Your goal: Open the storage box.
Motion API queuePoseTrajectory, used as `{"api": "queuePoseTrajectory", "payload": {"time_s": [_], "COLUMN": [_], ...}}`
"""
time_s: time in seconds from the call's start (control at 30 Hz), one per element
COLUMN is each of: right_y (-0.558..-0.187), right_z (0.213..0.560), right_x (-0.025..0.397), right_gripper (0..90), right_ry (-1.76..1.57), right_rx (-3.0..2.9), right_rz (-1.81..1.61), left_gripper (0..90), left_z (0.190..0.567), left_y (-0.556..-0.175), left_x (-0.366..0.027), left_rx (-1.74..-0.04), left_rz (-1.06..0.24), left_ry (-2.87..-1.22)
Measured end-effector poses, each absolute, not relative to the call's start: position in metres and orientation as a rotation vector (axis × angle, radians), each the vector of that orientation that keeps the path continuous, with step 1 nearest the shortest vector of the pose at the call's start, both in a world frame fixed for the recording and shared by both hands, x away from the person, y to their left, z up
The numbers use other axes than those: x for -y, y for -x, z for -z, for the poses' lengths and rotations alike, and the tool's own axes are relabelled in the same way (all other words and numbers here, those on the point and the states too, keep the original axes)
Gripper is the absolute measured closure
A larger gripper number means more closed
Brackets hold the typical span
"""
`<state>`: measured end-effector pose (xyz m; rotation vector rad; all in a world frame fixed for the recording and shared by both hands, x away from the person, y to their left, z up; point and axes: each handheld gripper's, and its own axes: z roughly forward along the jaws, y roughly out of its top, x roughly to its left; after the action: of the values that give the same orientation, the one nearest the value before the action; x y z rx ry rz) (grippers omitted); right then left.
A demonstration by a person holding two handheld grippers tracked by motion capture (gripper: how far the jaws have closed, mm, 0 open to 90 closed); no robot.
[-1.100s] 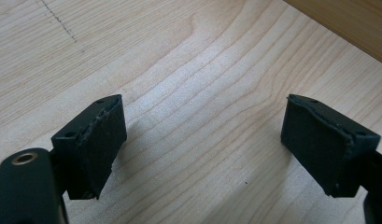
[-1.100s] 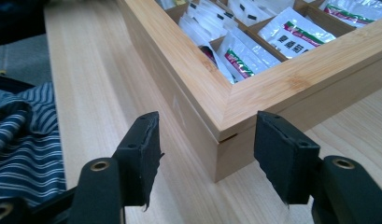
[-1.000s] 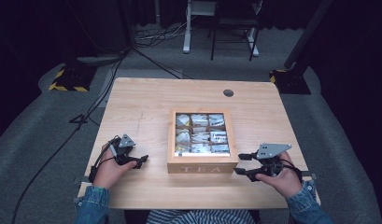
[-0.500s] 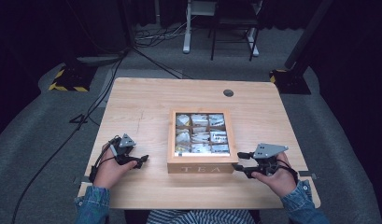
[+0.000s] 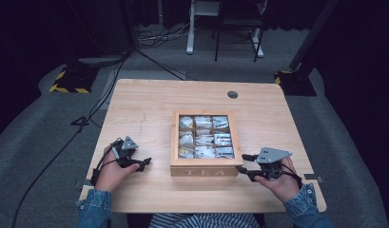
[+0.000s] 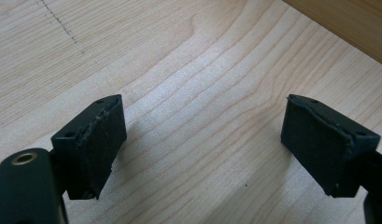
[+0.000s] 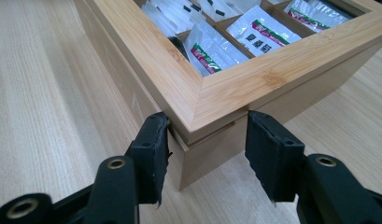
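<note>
Where the wooden table (image 5: pixel 149 107) shows bare boards near the person's side, the tea box (image 5: pixel 205 165) sits a little right of the middle, its lid a wooden frame with a pane through which sachets (image 5: pixel 204 138) lie sorted in square compartments, and the word TEA is cut into the front wall. The right gripper (image 5: pixel 245 168) is held low at the box's near right corner; in the right gripper view its jaws stand partly apart on either side of that corner, one pad (image 7: pixel 153 154) close against the front wall and the other just beside the side wall, level with the seam under the lid frame. Whether either pad actually presses the wood I cannot tell, and nothing is clamped between them. The left gripper (image 5: pixel 143 164) rests well apart from the box, to its left, with the hand (image 5: pixel 111 174) behind it. In the left gripper view its jaws are spread wide over bare tabletop with nothing between them, and an edge of the box shows at the upper right
</note>
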<state>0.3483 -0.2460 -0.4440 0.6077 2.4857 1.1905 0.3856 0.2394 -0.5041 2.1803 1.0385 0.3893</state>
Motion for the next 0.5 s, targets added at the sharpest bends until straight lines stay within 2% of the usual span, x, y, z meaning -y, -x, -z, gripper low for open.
{"api": "queuePoseTrajectory", "payload": {"time_s": [0.5], "right_y": [-0.346], "right_z": [0.428], "right_x": [0.247], "right_gripper": [50.0], "right_ry": [-0.584], "right_rx": [-2.421], "right_rz": [-1.229], "left_gripper": [14.9], "left_z": [0.504], "left_y": [-0.388], "left_x": [-0.238], "left_rx": [-1.032], "left_rz": [-0.38], "left_ry": [-2.185]}}
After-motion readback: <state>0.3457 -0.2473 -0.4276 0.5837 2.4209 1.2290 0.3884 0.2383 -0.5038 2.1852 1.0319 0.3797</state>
